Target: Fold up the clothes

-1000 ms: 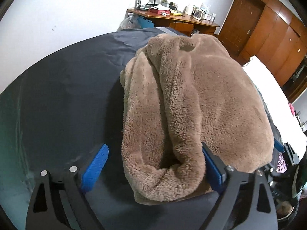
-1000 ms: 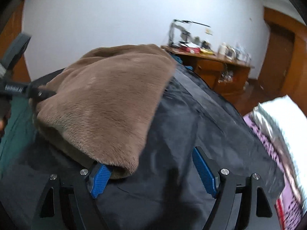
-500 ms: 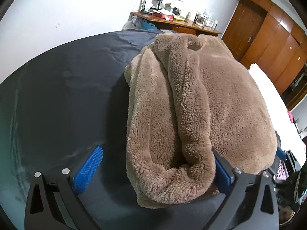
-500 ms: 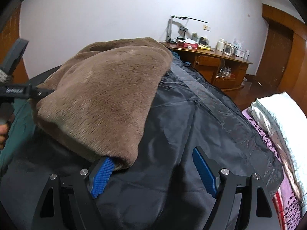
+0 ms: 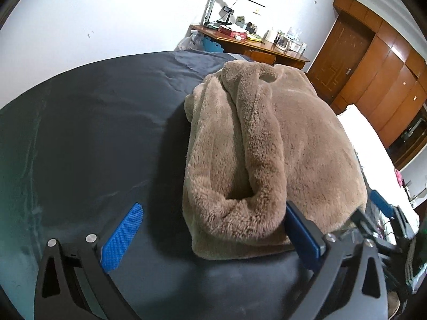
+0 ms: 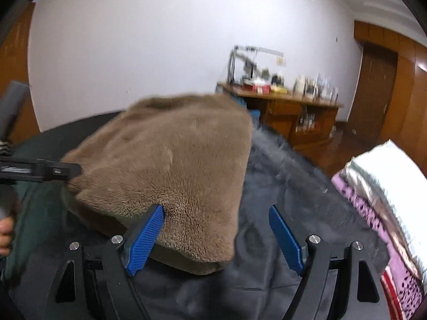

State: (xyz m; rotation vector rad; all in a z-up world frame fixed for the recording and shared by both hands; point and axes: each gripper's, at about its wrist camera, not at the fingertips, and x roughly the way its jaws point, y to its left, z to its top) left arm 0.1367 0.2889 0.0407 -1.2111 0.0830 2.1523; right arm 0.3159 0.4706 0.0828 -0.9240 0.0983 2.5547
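A brown fleece (image 5: 269, 144) lies folded into a thick bundle on a dark sheet (image 5: 93, 122), toward the right half of the surface as the left camera sees it. Its pile is long and shaggy on the near side, where a rolled edge curls round into a soft loop with a dark hollow inside; the broad upper face is smoother and shorter-napped. A long ridge of cloth runs from that loop back to the far end, where a small round opening shows. The bottom layer sticks out a little beneath the roll at the near edge.

The left gripper (image 5: 210, 226) has its jaws spread as wide as they go — the near end of the fleece sits between them, the right blue pad (image 5: 301, 229) against the fluffy roll, the left pad (image 5: 122, 237) well clear over bare sheet. Nothing is clamped.

The right gripper (image 6: 213, 234) is also apart. A corner of the fleece (image 6: 170, 176) reaches in between its jaws; the left pad (image 6: 145, 236) touches the pile, the right pad (image 6: 285, 240) hangs free over the sheet (image 6: 293, 186). This view is blurred.

Behind stand a white wall, a cluttered wooden desk (image 5: 248, 45) and brown wardrobes (image 5: 384, 80). White bedding (image 6: 392, 170) lies to the right.
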